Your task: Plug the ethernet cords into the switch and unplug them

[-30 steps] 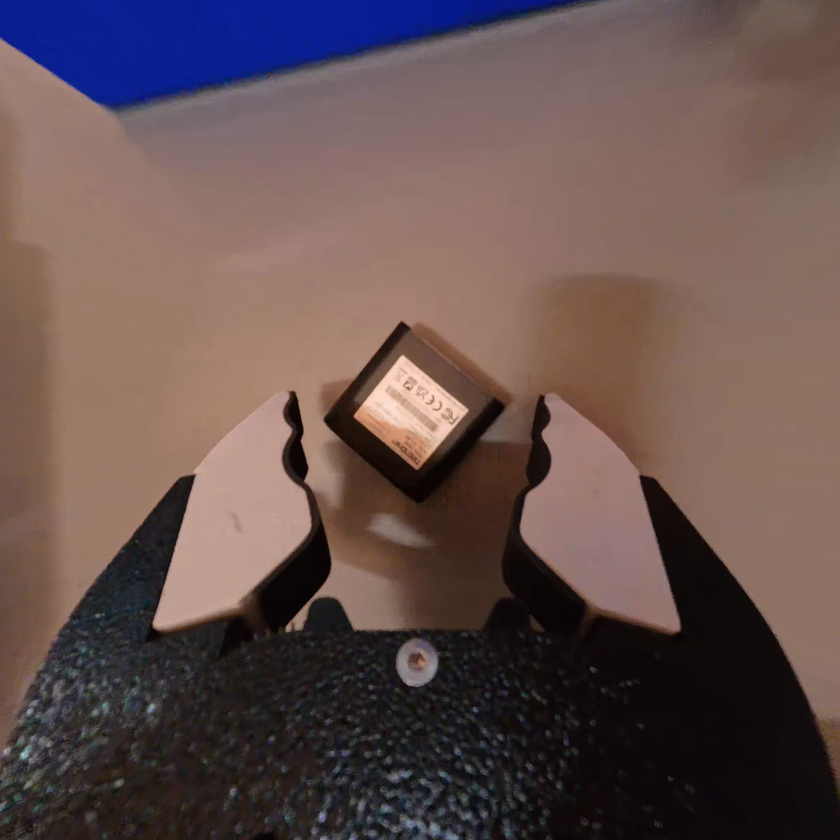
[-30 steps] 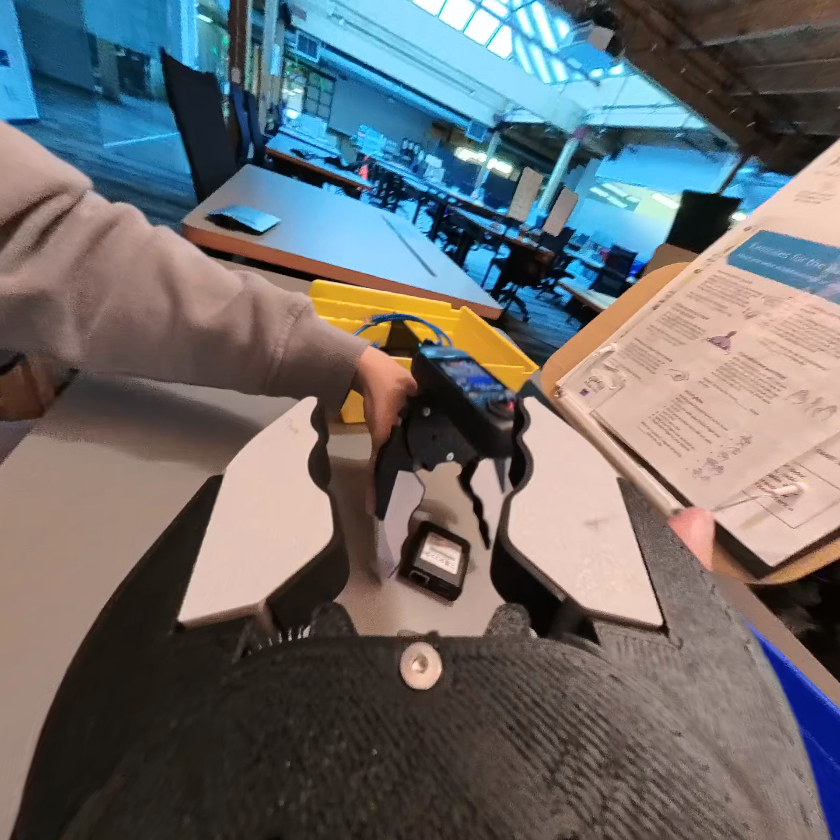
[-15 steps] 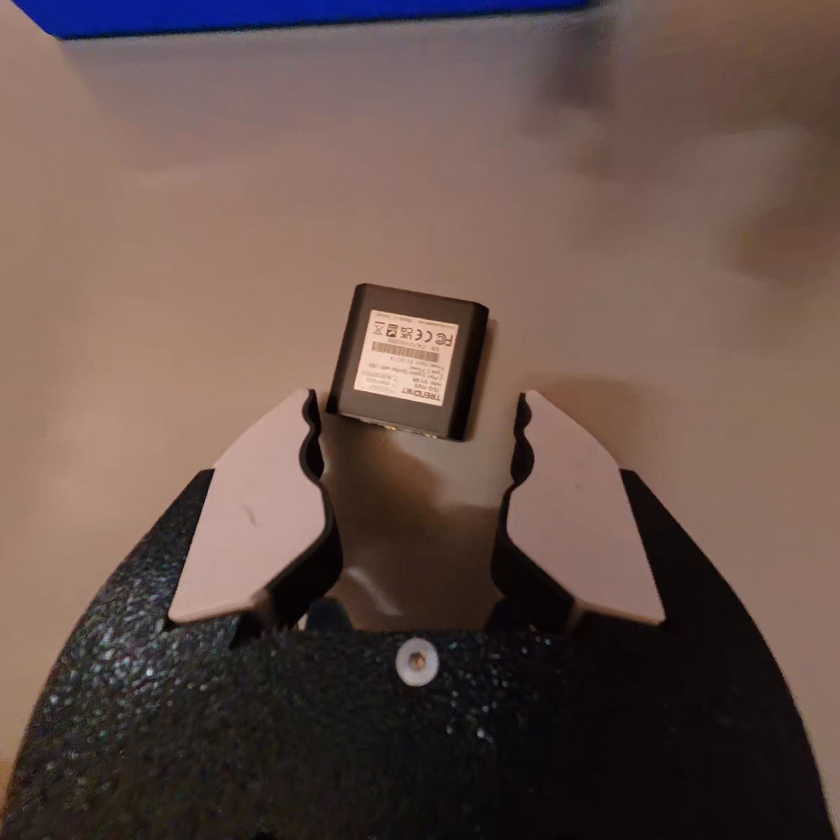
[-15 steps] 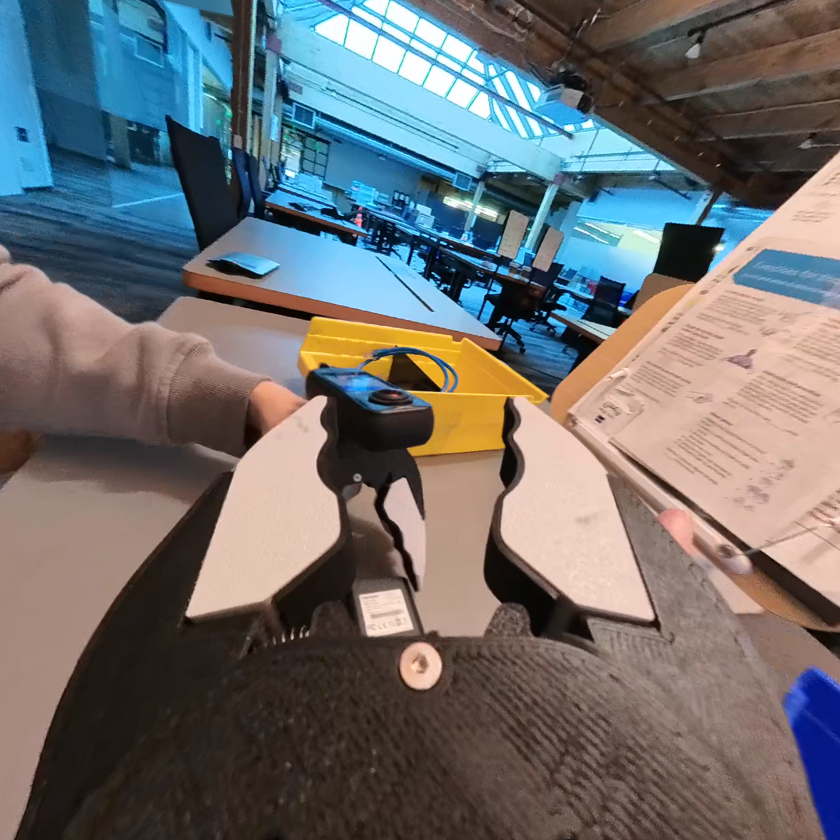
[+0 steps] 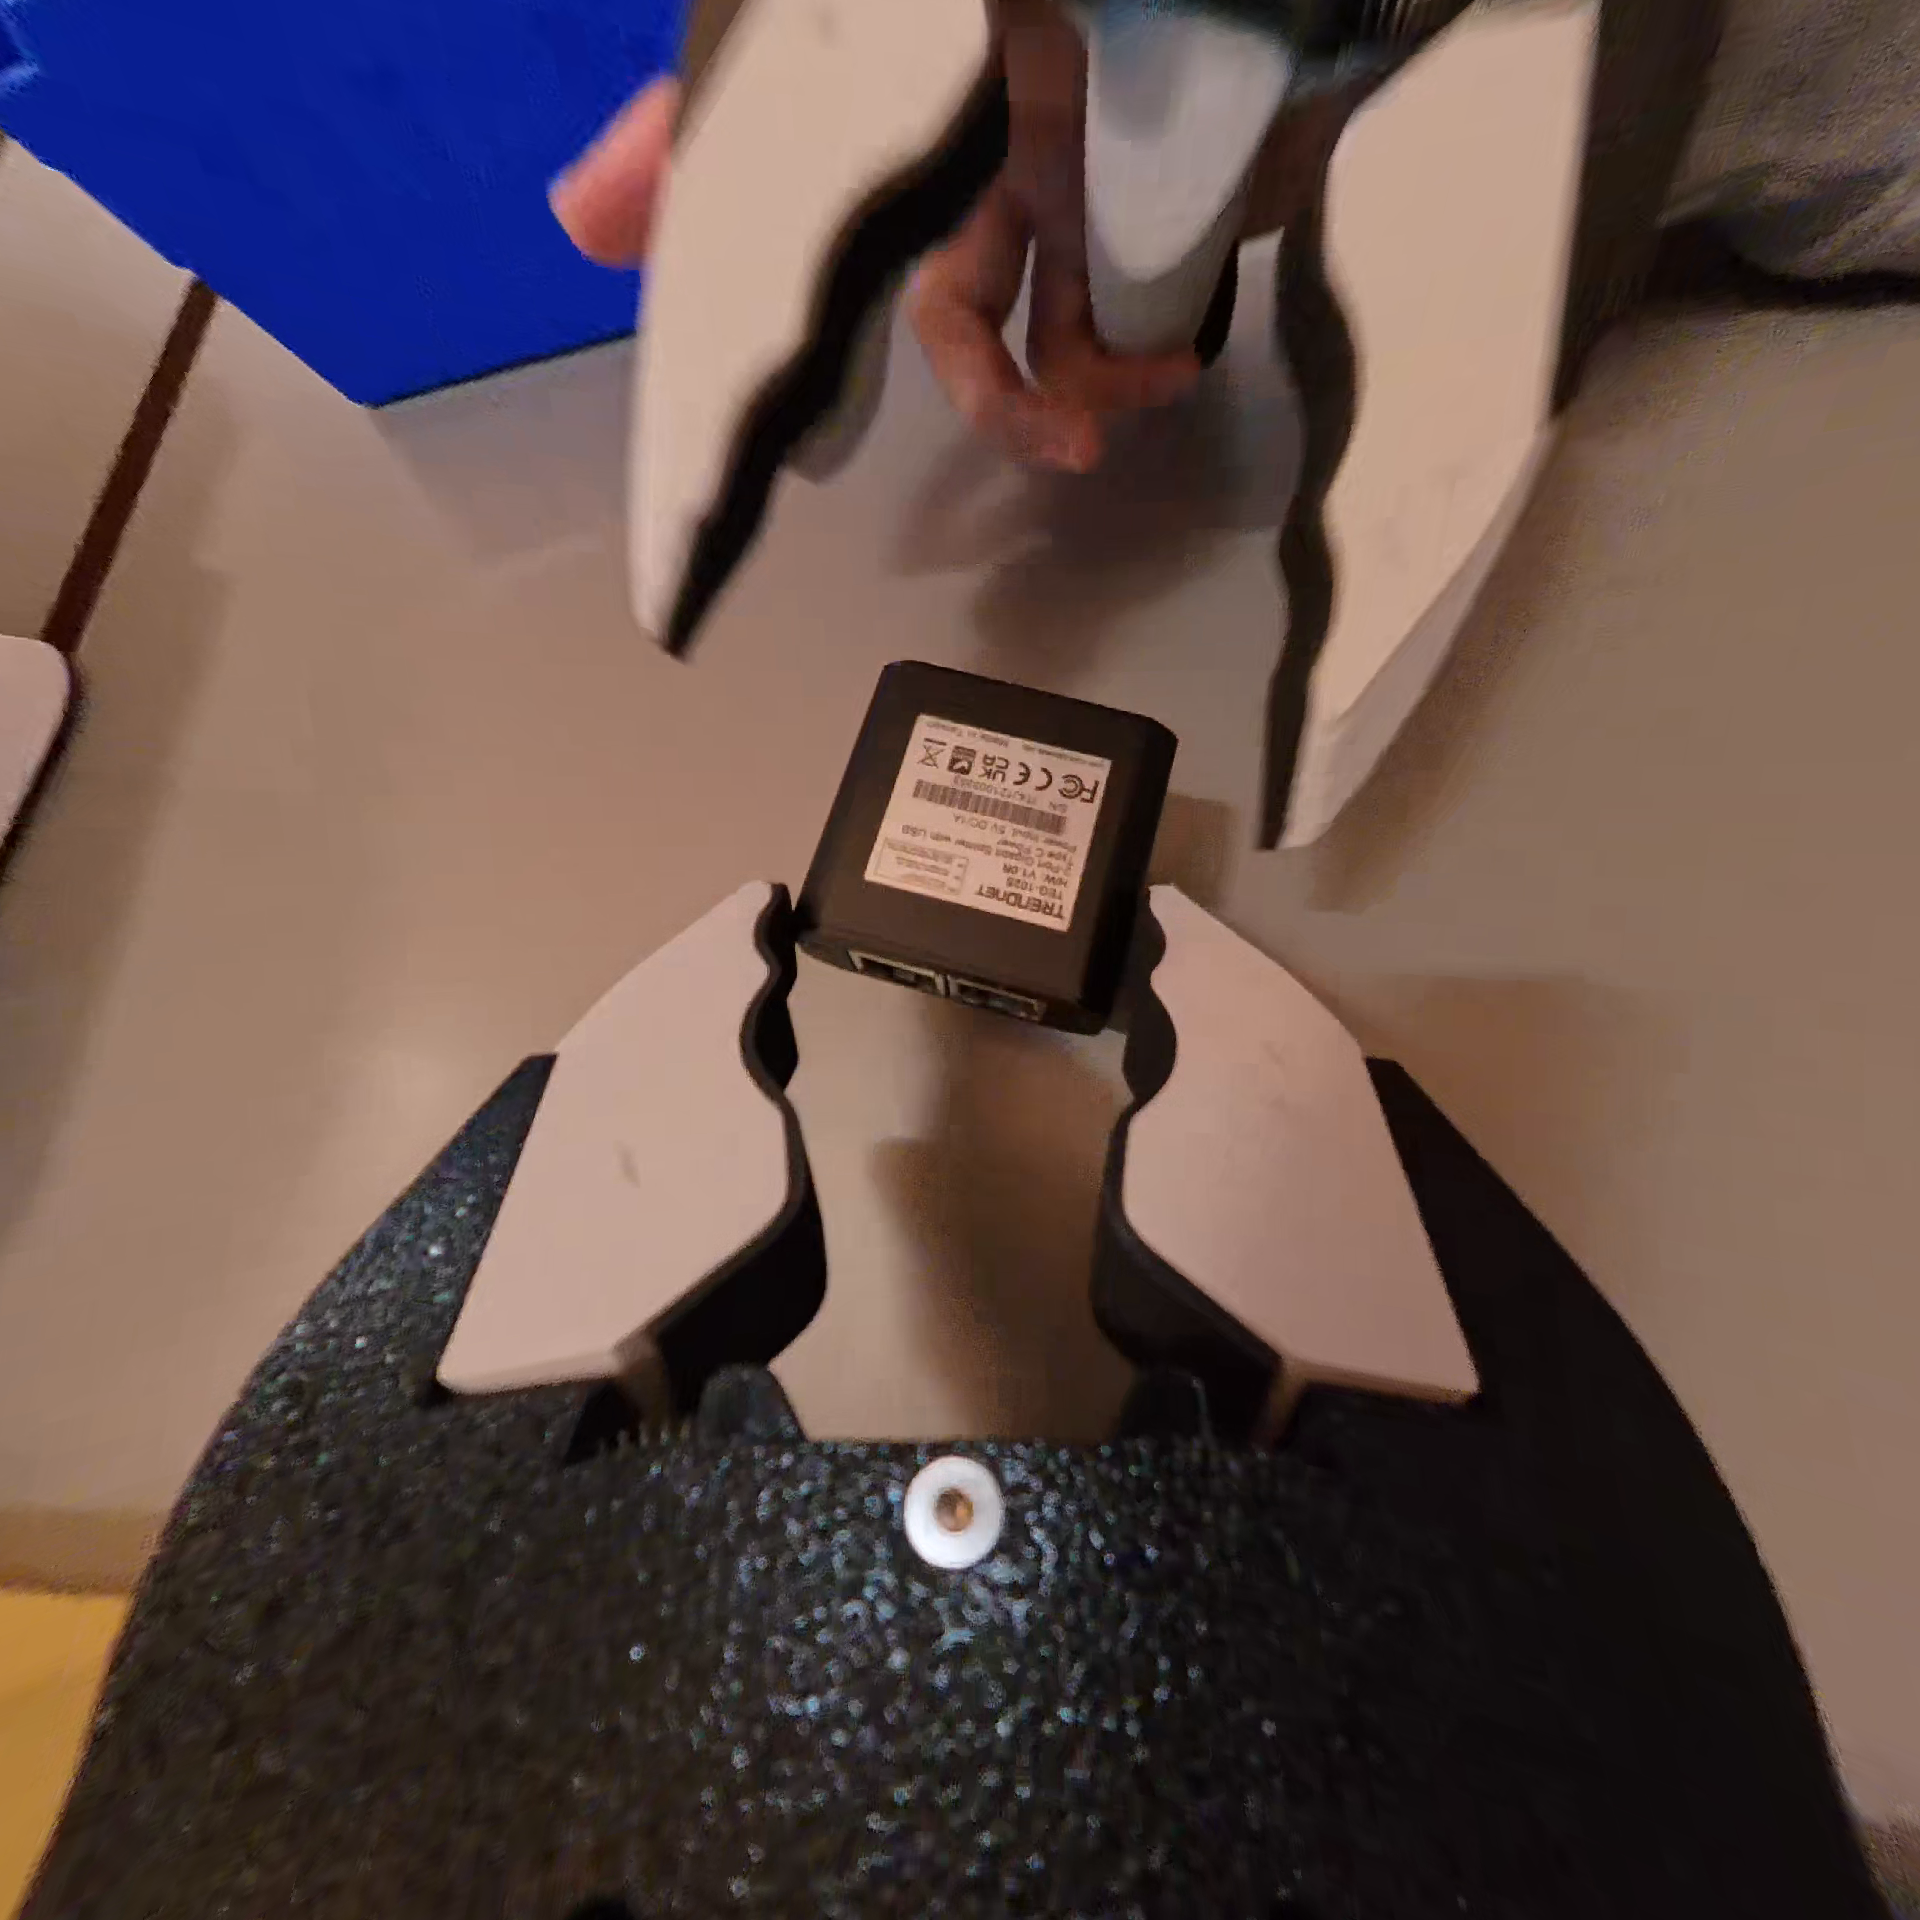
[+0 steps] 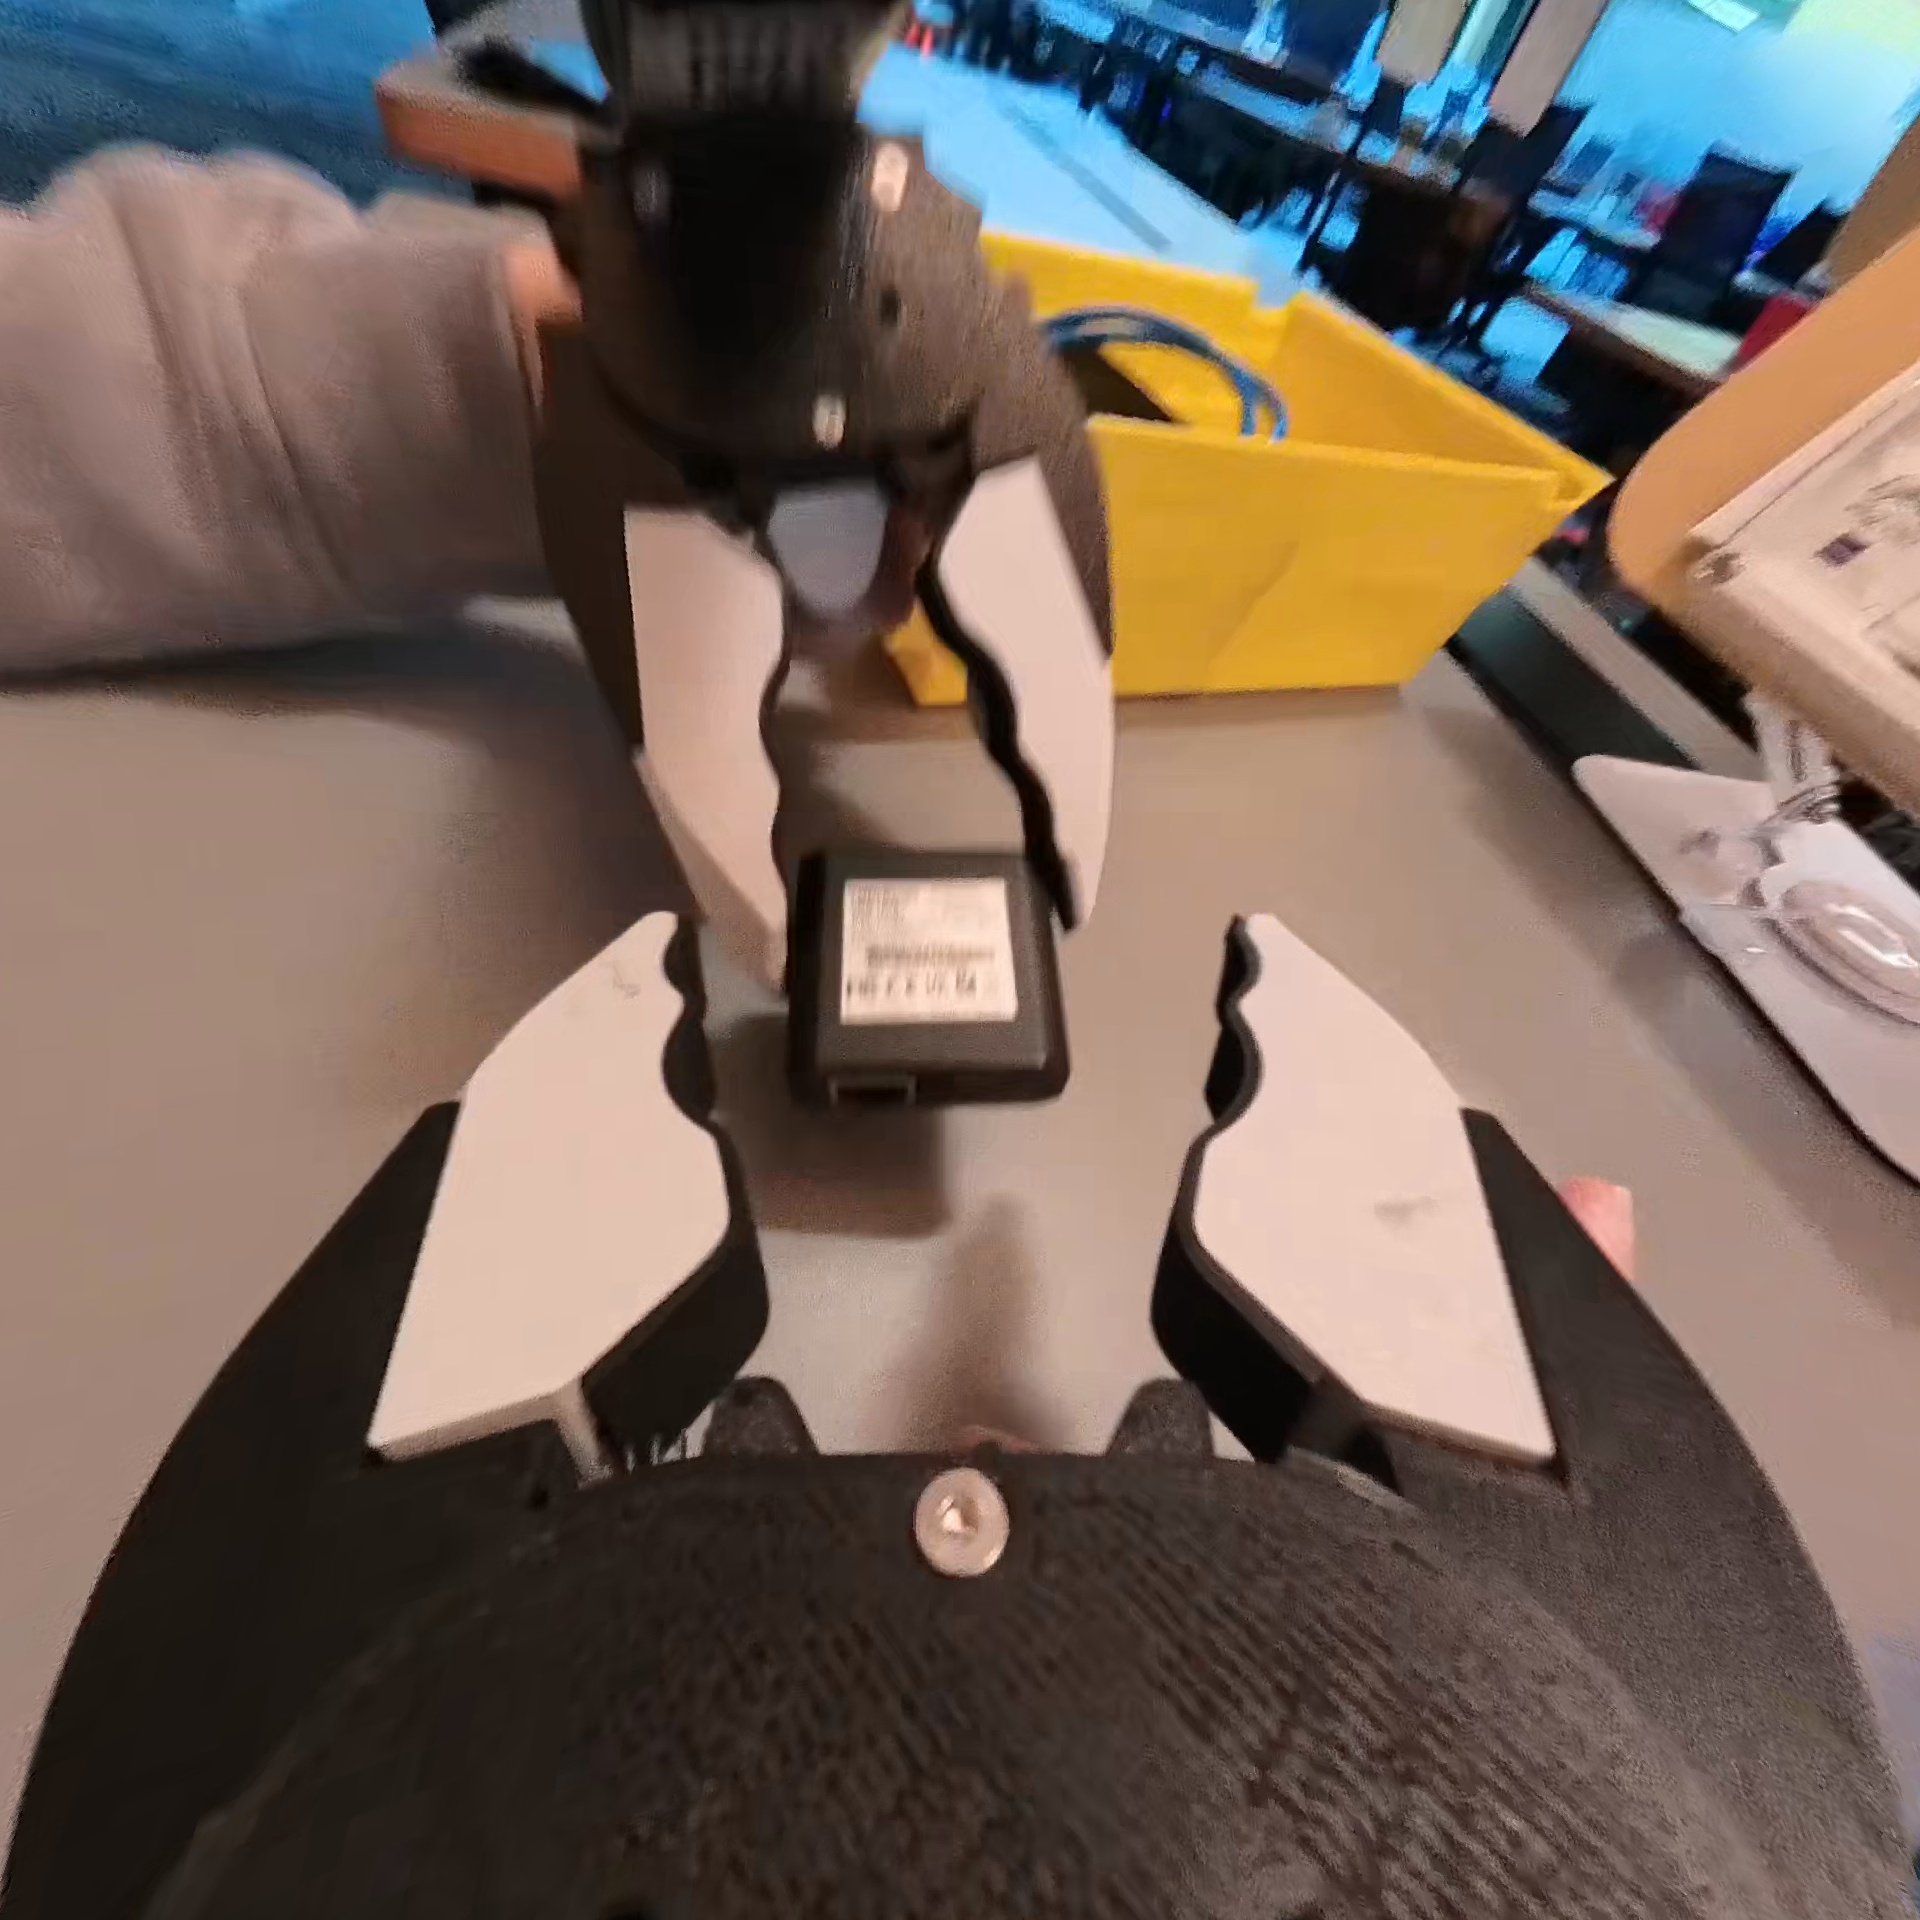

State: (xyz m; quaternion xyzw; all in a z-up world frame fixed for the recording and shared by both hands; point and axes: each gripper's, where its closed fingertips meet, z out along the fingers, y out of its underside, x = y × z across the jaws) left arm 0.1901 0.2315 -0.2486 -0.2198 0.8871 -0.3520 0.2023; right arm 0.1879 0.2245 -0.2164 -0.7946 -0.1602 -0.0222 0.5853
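The black switch point(image 5: 987, 831) lies label-up on the grey table point(image 5: 364, 831). Two ports face my left gripper point(image 5: 966, 904), whose jaws have closed in against the two sides of the switch's near end. The right wrist view shows the switch point(image 6: 925, 966) with the left gripper's fingers point(image 6: 717, 769) down either side of it. My right gripper point(image 6: 956, 935) is open and empty just short of the switch's other end, and it shows at the top of the left wrist view point(image 5: 977, 732). Blue ethernet cords point(image 6: 1195, 353) lie coiled in a yellow bin point(image 6: 1299, 540) behind.
A grey sleeve point(image 6: 260, 395) holds the left gripper and a hand point(image 5: 1039, 343) holds the right one. A blue bin point(image 5: 312, 156) stands at the far left. A clipboard with papers point(image 6: 1818, 499) and a white tray point(image 6: 1662, 831) lie at the right. My left and right fingertips are right by each other.
My left gripper has moved forward and its jaws have narrowed around the switch. My right gripper has tipped down from the room toward the table and now faces the switch from the other end.
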